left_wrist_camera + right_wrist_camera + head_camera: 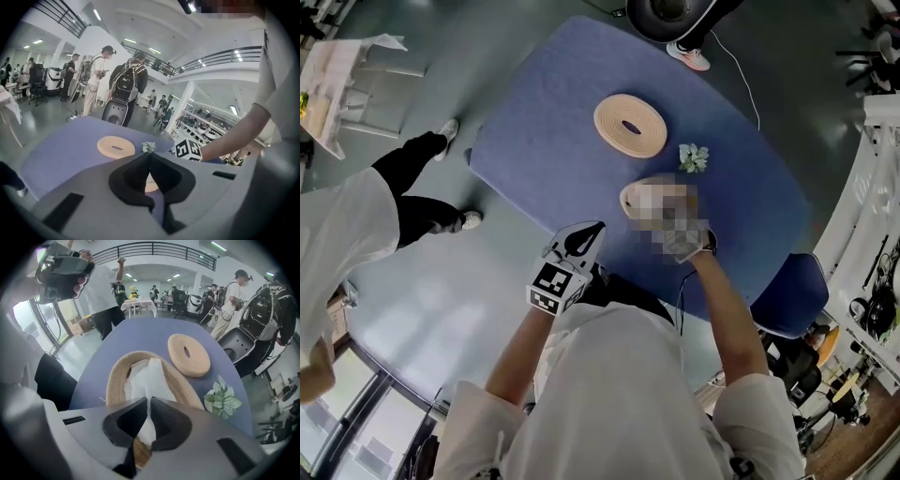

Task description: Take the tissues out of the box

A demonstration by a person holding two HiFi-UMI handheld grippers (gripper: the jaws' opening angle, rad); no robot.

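A woven tissue box stands on the blue table near its front edge, with white tissue bunched up inside. My right gripper points steeply down over the box, its jaws shut on a fold of that tissue. In the head view a mosaic patch covers this gripper and most of the box. My left gripper hangs off the table's near edge, left of the box. Its jaws meet at the tips with nothing between them.
The box's round woven lid lies flat further back on the table, and a small potted plant stands to its right. A person in black trousers is at the table's left, and a blue chair at its right.
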